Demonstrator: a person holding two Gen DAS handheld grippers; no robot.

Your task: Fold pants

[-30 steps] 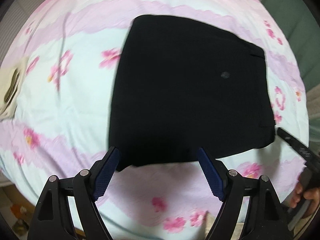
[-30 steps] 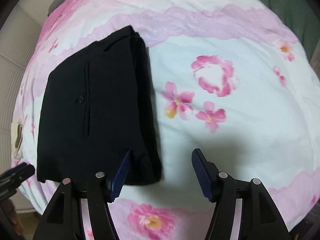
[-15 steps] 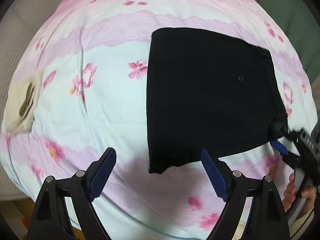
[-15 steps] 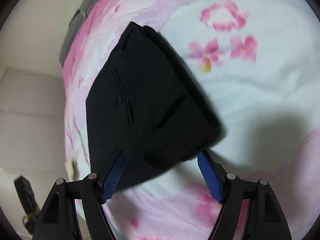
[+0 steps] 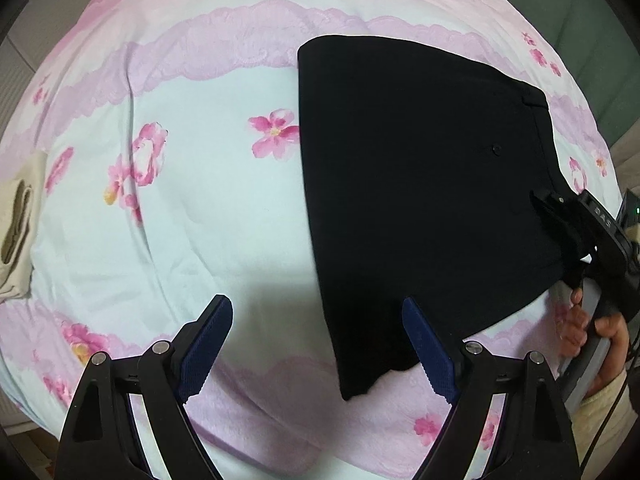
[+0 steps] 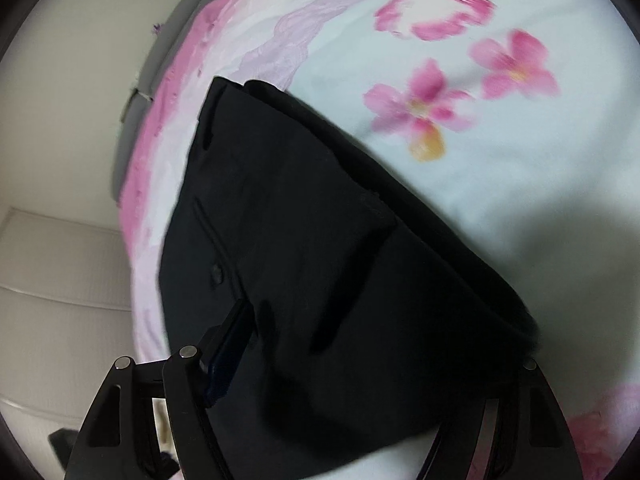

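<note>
Pants (image 5: 420,200): black, folded into a compact stack, lying flat on the flowered bed cover (image 5: 180,220), right of centre in the left wrist view. A back-pocket button (image 5: 497,148) faces up near the waistband end.

Left gripper (image 5: 316,306): you hold it pointing steeply down over the near edge of the stack. Its jaws have just been opening and now stand wide, released. The near left corner of the pants lies between the two blue fingers (image 5: 204,344) as seen from above. No pad presses on it. The left finger is over bare cover, and the right one overlaps the cloth edge.

Right gripper (image 6: 380,332): you have it angled down at the waistband end. Its jaws have also just been opening and are spread wide. The thick folded edge sits between them. One finger (image 6: 228,344) shows above the cloth. The other is hidden behind the fold, so contact on that side cannot be told. Nothing seen is clamped.

In the left wrist view, your right hand (image 5: 592,332) grips the handle at the right edge of the pants, with the gripper's tip reaching onto the black cloth.

A beige cloth item (image 5: 16,220) lies at the far left edge of the cover, well apart from the pants.

The right wrist view is somewhat blurred.
</note>
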